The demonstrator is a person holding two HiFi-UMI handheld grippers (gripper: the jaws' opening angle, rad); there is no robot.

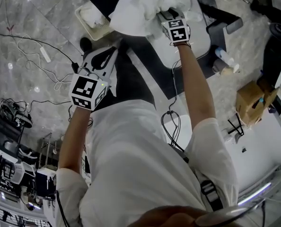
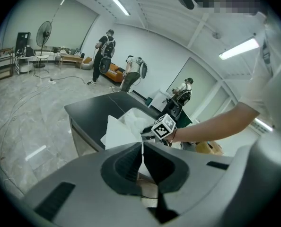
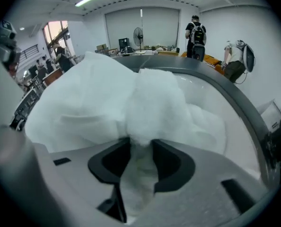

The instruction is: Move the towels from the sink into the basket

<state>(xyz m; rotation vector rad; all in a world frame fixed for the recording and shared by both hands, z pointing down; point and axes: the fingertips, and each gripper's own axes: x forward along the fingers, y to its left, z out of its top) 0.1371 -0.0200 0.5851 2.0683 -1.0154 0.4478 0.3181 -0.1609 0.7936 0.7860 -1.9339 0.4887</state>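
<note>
A bundle of white towels point(image 1: 145, 8) hangs over the white sink point(image 1: 197, 41) set in a dark counter. My right gripper point(image 1: 163, 17) reaches down into the bundle, and in the right gripper view its jaws point(image 3: 140, 150) are shut on a fold of towel point(image 3: 131, 103), with the sink basin point(image 3: 240, 122) behind it. My left gripper point(image 1: 105, 56) hovers left of the sink, near the cream basket point(image 1: 81, 20). Its jaws point(image 2: 142, 148) are shut with nothing in them and point toward the towels point(image 2: 121, 129) and the right gripper's marker cube point(image 2: 164, 126).
The dark counter point(image 2: 93, 109) stands on a marble floor with cables point(image 1: 36, 51) to the left. A cardboard box point(image 1: 251, 100), bottles point(image 1: 224, 63) and a black bin point(image 1: 277, 46) are to the right. Several people point(image 2: 105, 51) stand farther off in the room.
</note>
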